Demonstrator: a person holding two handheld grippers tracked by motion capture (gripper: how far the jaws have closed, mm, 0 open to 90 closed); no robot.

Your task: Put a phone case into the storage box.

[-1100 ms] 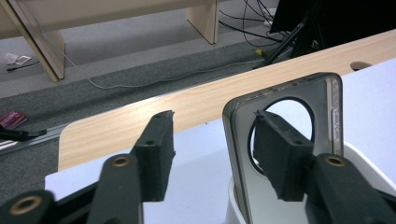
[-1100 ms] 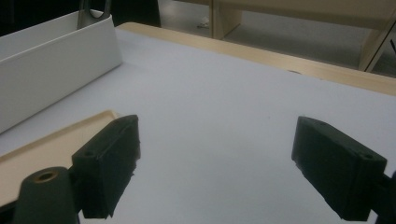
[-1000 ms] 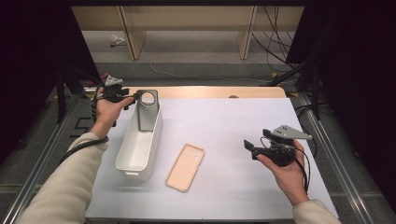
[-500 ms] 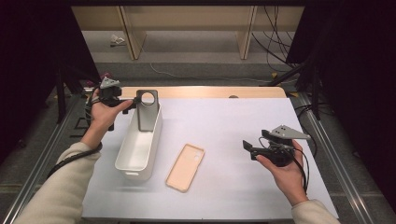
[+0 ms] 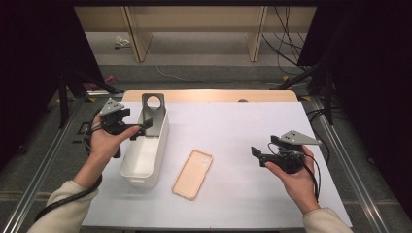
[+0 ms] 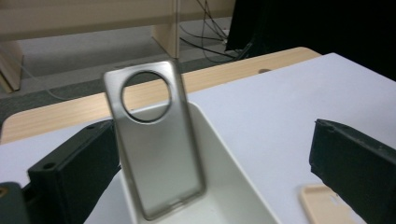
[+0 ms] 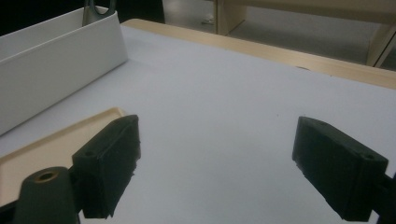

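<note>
The left hand-held gripper (image 5: pixel 138 130) had just opened wide, releasing the grey phone case (image 6: pixel 154 144) upright inside the bin (image 5: pixel 145 165); the right hand-held gripper (image 5: pixel 260 156) stood open, empty.

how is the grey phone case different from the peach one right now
The grey phone case stands upright, leaning in the far end of the white bin; the peach phone case lies flat on the table beside the bin. The grey case has one large round camera hole near its top; the peach case has a small cutout at one corner. Both are empty cases, and neither is held.
</note>
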